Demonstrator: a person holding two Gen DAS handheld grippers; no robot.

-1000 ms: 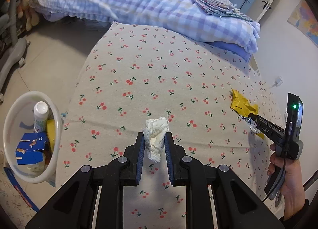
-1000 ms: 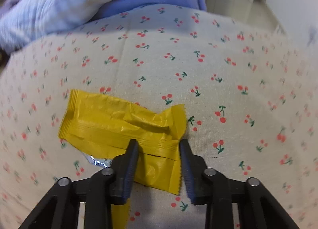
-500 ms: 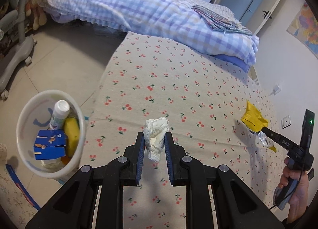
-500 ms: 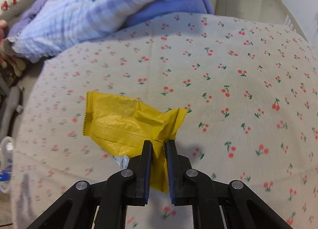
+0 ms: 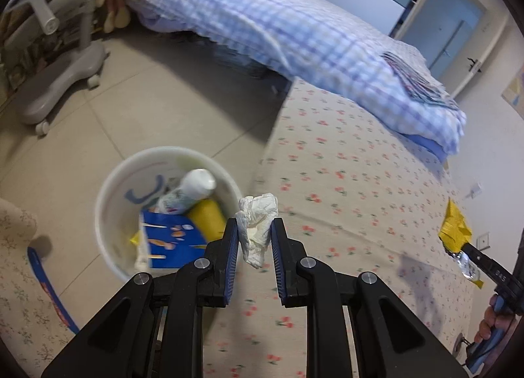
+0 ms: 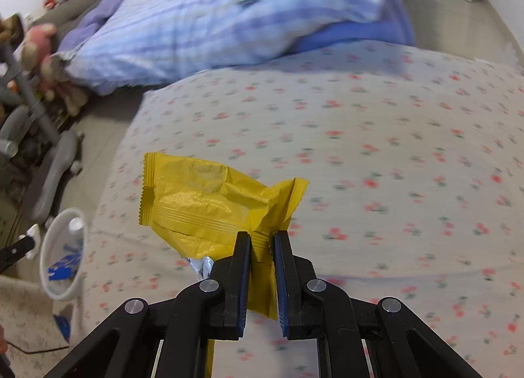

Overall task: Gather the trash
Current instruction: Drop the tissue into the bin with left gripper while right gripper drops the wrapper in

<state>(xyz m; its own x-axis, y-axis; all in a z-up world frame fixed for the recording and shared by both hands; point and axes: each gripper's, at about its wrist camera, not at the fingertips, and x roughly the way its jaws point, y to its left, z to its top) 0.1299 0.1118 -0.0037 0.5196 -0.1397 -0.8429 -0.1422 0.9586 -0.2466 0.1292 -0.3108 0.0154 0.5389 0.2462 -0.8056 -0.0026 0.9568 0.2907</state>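
Note:
My left gripper is shut on a crumpled white tissue and holds it in the air near the right rim of a white trash bin on the floor. The bin holds a white bottle, a blue box and something yellow. My right gripper is shut on a yellow snack wrapper and holds it lifted above the cherry-print bed. The wrapper and right gripper also show at the right edge of the left wrist view. The bin shows at the far left of the right wrist view.
A blue checked duvet lies across the far end of the bed. A grey wheeled chair base stands on the tiled floor at the left. A patterned rug lies beside the bin.
My left gripper carried the tissue left off the bed toward the bin. My right gripper shut on the yellow wrapper and lifted it off the bed.

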